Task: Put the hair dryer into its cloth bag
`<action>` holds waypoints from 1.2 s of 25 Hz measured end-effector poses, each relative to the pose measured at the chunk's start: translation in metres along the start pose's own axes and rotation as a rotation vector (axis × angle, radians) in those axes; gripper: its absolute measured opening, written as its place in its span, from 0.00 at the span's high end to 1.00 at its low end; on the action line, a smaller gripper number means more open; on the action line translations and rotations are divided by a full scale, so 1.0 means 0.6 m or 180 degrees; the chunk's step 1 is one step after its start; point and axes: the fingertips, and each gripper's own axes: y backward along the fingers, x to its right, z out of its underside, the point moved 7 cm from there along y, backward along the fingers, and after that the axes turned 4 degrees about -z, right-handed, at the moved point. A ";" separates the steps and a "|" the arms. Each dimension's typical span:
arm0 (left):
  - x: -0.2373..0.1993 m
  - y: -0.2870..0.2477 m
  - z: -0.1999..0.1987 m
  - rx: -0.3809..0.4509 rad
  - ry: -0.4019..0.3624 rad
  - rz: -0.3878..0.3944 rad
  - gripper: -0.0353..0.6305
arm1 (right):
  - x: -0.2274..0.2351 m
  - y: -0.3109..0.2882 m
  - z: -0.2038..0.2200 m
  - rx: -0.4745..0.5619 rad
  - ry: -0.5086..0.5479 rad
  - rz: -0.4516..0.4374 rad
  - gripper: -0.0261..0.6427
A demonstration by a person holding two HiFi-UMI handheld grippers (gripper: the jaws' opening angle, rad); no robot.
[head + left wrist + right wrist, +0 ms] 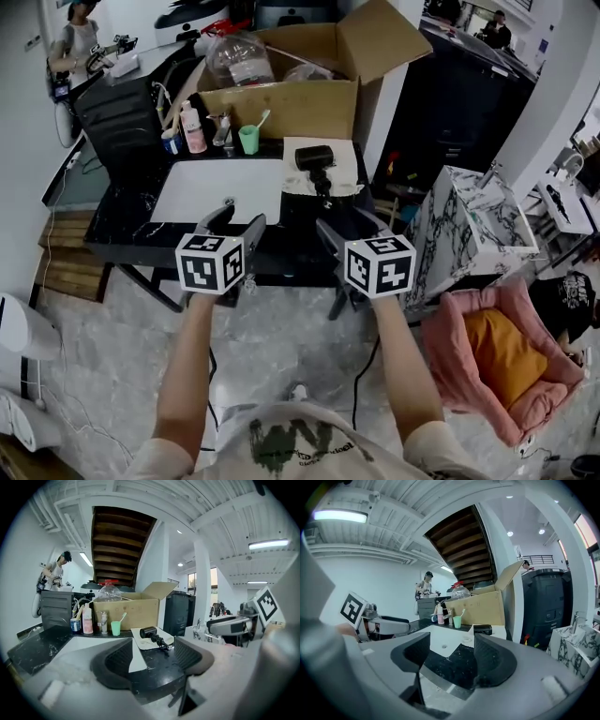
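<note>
We hold the left gripper (239, 217) and right gripper (349, 225) side by side over the near edge of the black counter (131, 239), each with jaws apart and empty. The hair dryer (314, 157) lies on the cream cloth bag (345, 169) farther back, well ahead of both, nearer the right one.

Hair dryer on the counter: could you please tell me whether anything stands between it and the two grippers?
Nothing visible does. The hair dryer lies on a pale cloth; the black counter between it and the open left gripper and right gripper carries nothing.
</note>
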 end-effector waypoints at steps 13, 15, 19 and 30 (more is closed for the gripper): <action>0.002 -0.030 -0.006 0.0047 -0.0012 -0.0092 0.52 | 0.026 -0.029 -0.006 -0.0032 0.0050 -0.0090 0.54; -0.002 -0.036 -0.005 0.0045 -0.0012 -0.0106 0.52 | 0.030 -0.035 -0.005 -0.0033 0.0050 -0.0095 0.54; -0.012 -0.056 -0.002 0.0019 -0.0015 -0.0112 0.52 | 0.044 -0.054 0.003 -0.0068 0.0025 -0.0089 0.54; -0.080 -0.166 -0.012 -0.0055 -0.0061 0.0009 0.52 | 0.091 -0.163 -0.002 -0.0172 -0.0040 0.0032 0.54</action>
